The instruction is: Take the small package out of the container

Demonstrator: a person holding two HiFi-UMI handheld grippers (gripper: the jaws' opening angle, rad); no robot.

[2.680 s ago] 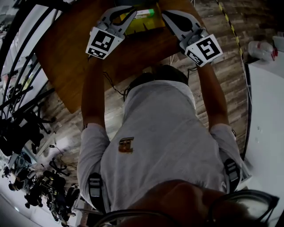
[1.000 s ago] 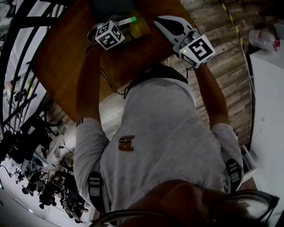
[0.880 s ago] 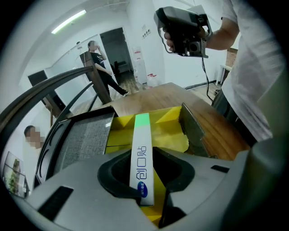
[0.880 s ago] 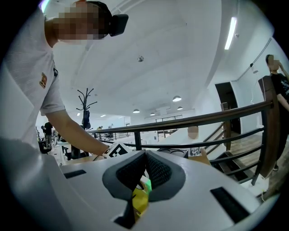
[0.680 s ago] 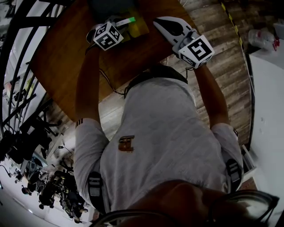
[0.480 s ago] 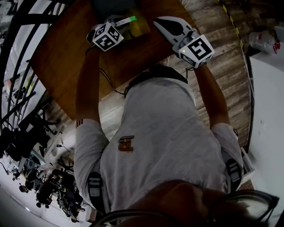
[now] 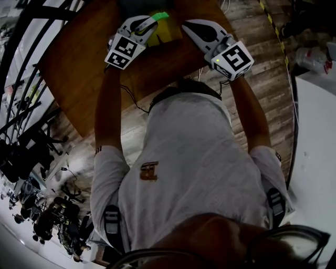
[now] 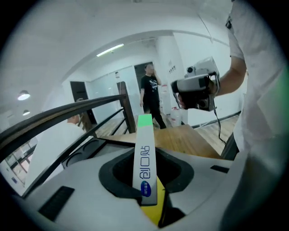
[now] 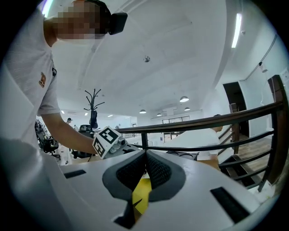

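My left gripper [image 7: 147,25] is shut on the small package [image 7: 160,16], a slim white pack with a green end. In the left gripper view the package [image 8: 144,153] stands up between the pads of the left gripper [image 8: 146,180], with blue print on its face. The yellow container [image 7: 169,32] sits on the brown table [image 7: 79,63] just under the package. My right gripper [image 7: 186,25] is at the container's right side. In the right gripper view its jaws [image 9: 145,158] are closed, with the yellow container [image 9: 141,191] between them.
Black railings [image 7: 21,58] run along the table's left side. A white surface [image 7: 315,131] lies to the right, across wooden floor [image 7: 262,79]. In the left gripper view a person [image 8: 150,97] stands far off in the room. The left gripper's marker cube [image 9: 107,140] shows in the right gripper view.
The left gripper has risen and tipped back with the package in it, and the green end now stands higher over the container. The right gripper has stayed where it was.
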